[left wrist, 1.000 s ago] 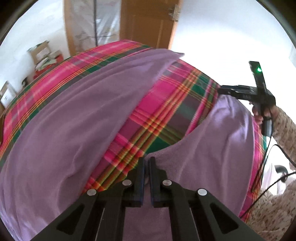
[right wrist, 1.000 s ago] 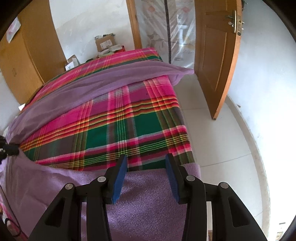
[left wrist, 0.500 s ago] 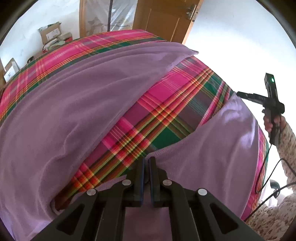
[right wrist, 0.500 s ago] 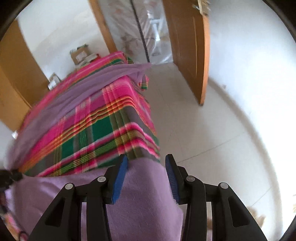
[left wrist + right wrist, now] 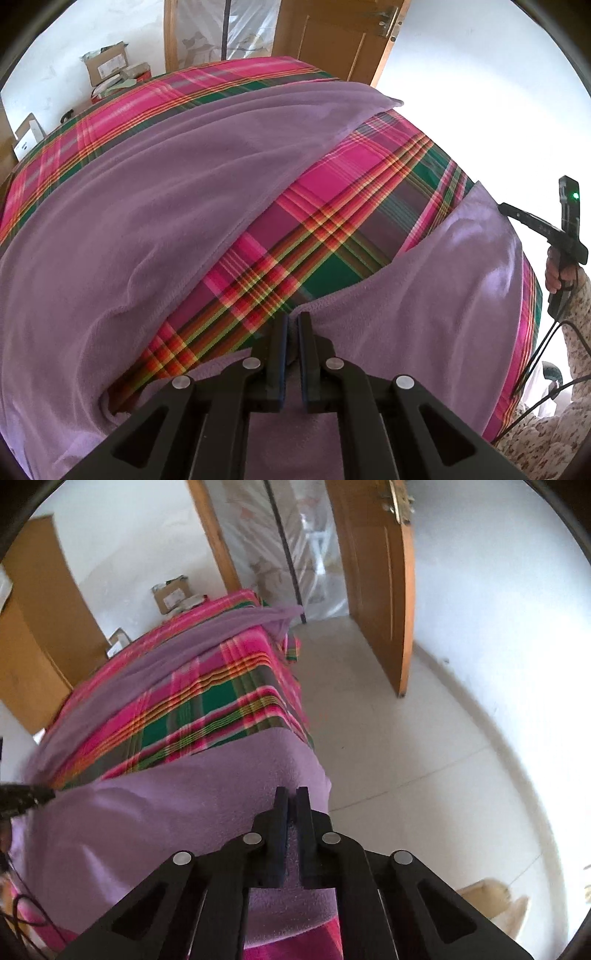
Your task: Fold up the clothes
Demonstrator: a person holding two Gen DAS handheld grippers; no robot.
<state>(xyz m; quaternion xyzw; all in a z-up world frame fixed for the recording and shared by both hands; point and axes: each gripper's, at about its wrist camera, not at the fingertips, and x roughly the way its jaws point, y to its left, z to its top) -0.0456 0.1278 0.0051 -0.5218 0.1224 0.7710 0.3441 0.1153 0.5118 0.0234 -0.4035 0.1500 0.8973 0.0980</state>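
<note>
A large purple fleece cloth [image 5: 155, 206] lies across a bed with a pink, green and red plaid cover [image 5: 332, 236]. Its near edge is lifted and folded toward the far side, and a plaid strip shows between the two purple parts. My left gripper [image 5: 291, 321] is shut on the near purple edge. My right gripper [image 5: 292, 797] is shut on the cloth's near right corner [image 5: 207, 812] at the bed's edge. In the left wrist view the right gripper [image 5: 502, 208] shows at the far right, held by a hand.
A wooden door [image 5: 376, 583] stands open beyond the bed's foot. White tiled floor [image 5: 424, 760] lies right of the bed. Cardboard boxes [image 5: 107, 66] sit by the far wall. A wooden cabinet [image 5: 37, 646] stands at the left. Cables hang by the person's arm [image 5: 546, 347].
My right gripper has closed on the purple corner and swung right toward the bed's edge. My left gripper stayed shut on the edge and the view has shifted over the bed.
</note>
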